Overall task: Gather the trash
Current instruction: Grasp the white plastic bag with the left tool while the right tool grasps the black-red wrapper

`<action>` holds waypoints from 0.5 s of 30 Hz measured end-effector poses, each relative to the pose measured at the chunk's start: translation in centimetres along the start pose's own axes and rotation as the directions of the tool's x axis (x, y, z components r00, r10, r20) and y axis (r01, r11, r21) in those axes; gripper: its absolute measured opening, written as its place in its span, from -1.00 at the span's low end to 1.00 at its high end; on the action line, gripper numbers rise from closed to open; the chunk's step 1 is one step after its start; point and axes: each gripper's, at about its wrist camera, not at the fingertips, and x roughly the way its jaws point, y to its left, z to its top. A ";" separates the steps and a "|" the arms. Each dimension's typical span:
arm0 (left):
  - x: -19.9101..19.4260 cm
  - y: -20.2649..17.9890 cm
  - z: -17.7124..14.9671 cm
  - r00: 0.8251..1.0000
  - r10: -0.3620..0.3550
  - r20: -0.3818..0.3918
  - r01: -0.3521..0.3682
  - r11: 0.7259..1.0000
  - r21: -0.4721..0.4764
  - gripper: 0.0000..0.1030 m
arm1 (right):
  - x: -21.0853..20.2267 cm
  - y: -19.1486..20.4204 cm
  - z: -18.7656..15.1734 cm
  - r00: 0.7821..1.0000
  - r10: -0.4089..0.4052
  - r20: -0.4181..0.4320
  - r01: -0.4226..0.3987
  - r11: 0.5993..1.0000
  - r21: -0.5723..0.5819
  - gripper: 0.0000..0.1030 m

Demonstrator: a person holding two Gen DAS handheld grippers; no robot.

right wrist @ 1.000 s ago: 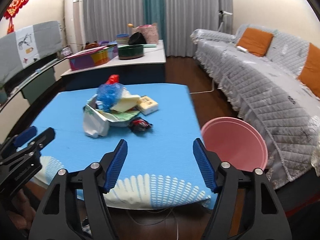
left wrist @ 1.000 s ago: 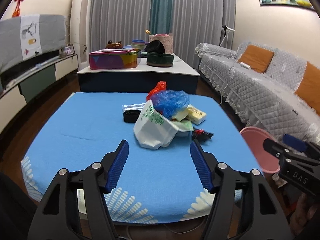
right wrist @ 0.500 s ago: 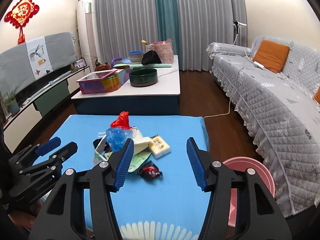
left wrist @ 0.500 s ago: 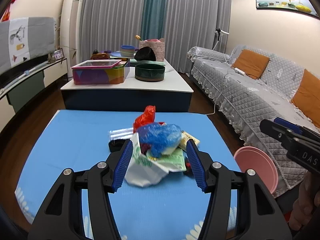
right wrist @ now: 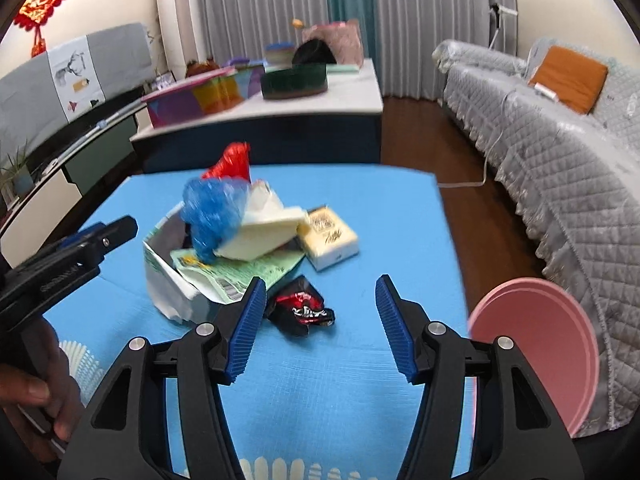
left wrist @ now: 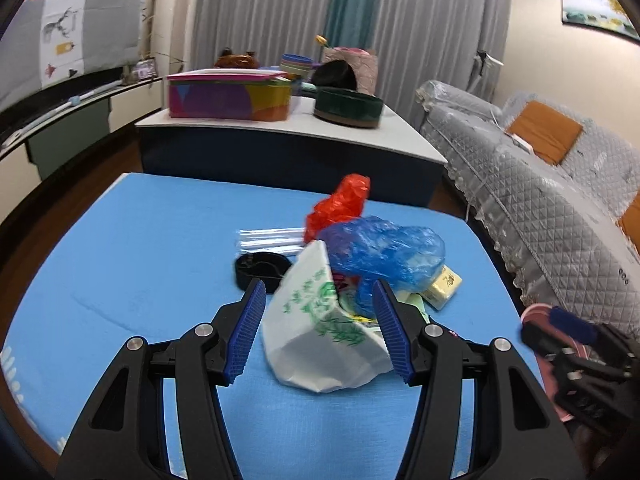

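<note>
On the blue table mat (left wrist: pixel 132 264), the trash lies in one heap slightly right of centre. Items in the left wrist view, from left to right:

- Black strap coil (left wrist: pixel 260 268): flat on the mat at the heap's left edge.
- Clear plastic sleeve (left wrist: pixel 268 238): lies just behind the coil.
- White plastic bag with green print (left wrist: pixel 320 332): front of the heap, crumpled, mouth facing up.
- Red plastic bag (left wrist: pixel 340 204): stands at the back of the heap.
- Blue plastic bag (left wrist: pixel 388 248): rests on top of the white bag's contents.
- Small yellow box (left wrist: pixel 444 284): at the heap's right edge, partly under the blue bag.

The left gripper (left wrist: pixel 320 334) has its jaws spread wide. The white bag sits between the two blue pads; whether either pad touches it cannot be told.

In the right wrist view, the left gripper (right wrist: pixel 92 240) shows at the left edge, beside the white bag (right wrist: pixel 168 284). A green printed paper (right wrist: pixel 236 272) spills from the bag toward the front. The yellow box (right wrist: pixel 330 240) lies to the right of the heap. A black and red snack wrapper (right wrist: pixel 300 308) lies alone on the mat in front of the heap.

The right gripper (right wrist: pixel 320 322) has its jaws spread wide and holds nothing. The wrapper lies just inside its left pad. A pink bin (right wrist: pixel 536 348) stands off the mat's right edge, near the quilted grey sofa (right wrist: pixel 560 152).
</note>
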 end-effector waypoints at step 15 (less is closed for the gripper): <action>2.5 -0.6 0.5 1.000 0.028 -0.004 -0.027 0.999 0.018 0.06 | 7.6 0.0 -1.0 0.988 -0.005 -0.153 0.004 1.000 -0.007 0.25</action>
